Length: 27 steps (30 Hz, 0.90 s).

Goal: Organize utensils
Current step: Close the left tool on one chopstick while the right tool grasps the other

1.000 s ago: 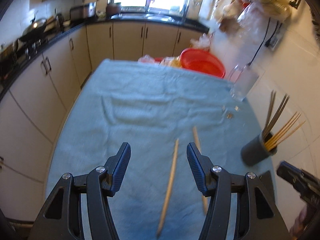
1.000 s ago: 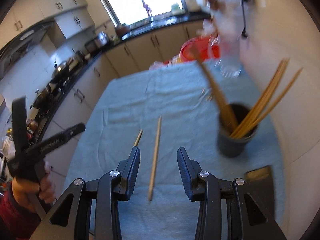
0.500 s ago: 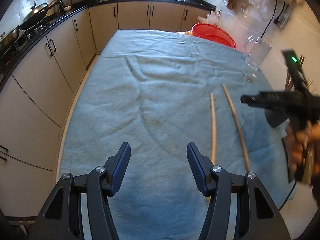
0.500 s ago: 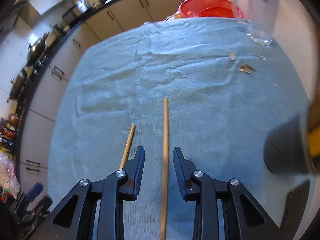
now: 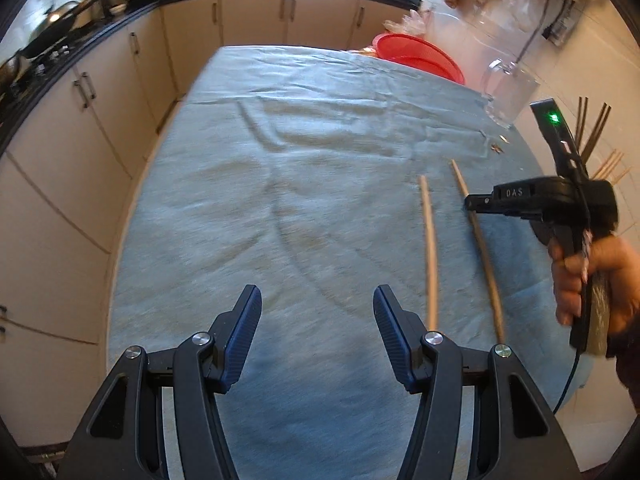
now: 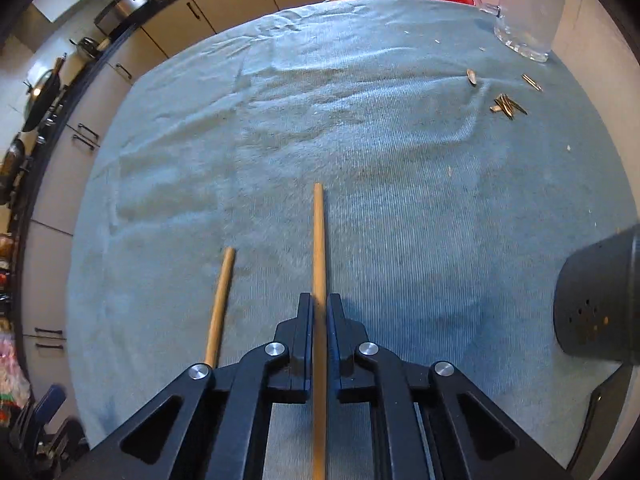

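Two wooden chopsticks lie on the blue towel [image 5: 280,160]. In the right wrist view my right gripper [image 6: 319,300] is shut on the longer-looking chopstick [image 6: 318,232], which runs straight out between the pads. The other chopstick [image 6: 221,300] lies loose just to its left. The left wrist view shows the same pair, the loose chopstick [image 5: 429,240] and the gripped chopstick [image 5: 480,248], with the right gripper [image 5: 472,203] on the latter. My left gripper [image 5: 316,300] hangs open over bare towel, left of both chopsticks, with nothing between its fingers. The dark utensil holder [image 6: 600,308] stands at the right.
A red basket [image 5: 416,56] and a clear glass jug [image 5: 508,96] stand at the table's far right. Small scraps [image 6: 506,106] lie near the jug. A person's hand [image 5: 592,280] holds the right gripper. Kitchen cabinets run along the left and far sides.
My right gripper came down over the chopstick and shut on it. My left gripper sank and drifted left, so both chopsticks now lie to its right.
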Available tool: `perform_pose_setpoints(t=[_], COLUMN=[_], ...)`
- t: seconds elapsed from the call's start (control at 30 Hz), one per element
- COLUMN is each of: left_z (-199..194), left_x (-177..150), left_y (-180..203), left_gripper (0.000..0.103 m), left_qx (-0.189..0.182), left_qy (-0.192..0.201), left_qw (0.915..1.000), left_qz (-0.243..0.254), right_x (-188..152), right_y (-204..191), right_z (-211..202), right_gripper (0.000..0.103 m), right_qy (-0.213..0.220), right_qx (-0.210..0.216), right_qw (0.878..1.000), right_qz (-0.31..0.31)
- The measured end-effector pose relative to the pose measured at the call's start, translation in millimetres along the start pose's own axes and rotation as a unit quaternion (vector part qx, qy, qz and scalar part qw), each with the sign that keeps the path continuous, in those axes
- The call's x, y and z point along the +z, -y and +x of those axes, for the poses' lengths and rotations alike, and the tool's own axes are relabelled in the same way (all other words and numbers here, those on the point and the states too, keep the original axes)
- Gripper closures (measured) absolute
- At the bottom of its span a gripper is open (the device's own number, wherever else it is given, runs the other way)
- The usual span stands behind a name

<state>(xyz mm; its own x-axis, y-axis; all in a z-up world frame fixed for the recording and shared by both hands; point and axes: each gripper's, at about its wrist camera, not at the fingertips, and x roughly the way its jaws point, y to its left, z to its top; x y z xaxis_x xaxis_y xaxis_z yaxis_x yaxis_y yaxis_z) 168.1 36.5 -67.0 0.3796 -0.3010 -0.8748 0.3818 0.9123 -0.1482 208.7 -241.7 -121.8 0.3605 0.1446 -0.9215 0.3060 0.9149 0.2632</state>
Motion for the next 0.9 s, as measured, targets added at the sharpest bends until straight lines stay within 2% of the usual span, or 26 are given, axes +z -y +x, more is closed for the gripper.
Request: perform_pose_setpoints(t=[0.23,0.4,0.57,0.7,0.8,0.83,0.9], left_z=[43.3,74.2,106.6,125.9,129.5,130.5,127.8], left_x=[31.1,46.6,63.3,70.5,73.6,73.9,74.1], left_y=[46.8,84.8,111.8,123.1,129.1,129.1,126.7], left_gripper=[0.046,0.059,0.077,0.085,0.091,0.097,0.097], left_qx=[-0.049,-0.065,-0.045,-0.026,-0.014,-0.016,-0.022], left_qy=[-0.043,-0.079,-0.109,-0.136,-0.127,-0.128,-0.123], left_qw=[0.9977,0.9935,0.9907,0.9873,0.9877,0.9876,0.9887], left_qz=[0.019,0.048,0.067,0.078,0.09,0.089,0.083], right_x=[-25.8,-37.8,-44.0,-48.3,-48.2,-48.2,-49.0], right_y=[7.6,13.7,18.5,22.5,23.8,24.4,24.9], right_z=[-58.6,-95.4,-117.1,-130.5,-135.4,-137.7,-142.0], right_gripper=[0.096,0.096,0.095,0.095,0.095,0.095,0.095], right_qy=[0.054,0.091,0.107,0.116,0.123,0.125,0.128], right_qx=[0.013,0.016,0.025,0.029,0.03,0.032,0.035], right_qw=[0.998,0.995,0.993,0.992,0.991,0.991,0.99], right_qz=[-0.023,-0.035,-0.037,-0.041,-0.04,-0.04,-0.039])
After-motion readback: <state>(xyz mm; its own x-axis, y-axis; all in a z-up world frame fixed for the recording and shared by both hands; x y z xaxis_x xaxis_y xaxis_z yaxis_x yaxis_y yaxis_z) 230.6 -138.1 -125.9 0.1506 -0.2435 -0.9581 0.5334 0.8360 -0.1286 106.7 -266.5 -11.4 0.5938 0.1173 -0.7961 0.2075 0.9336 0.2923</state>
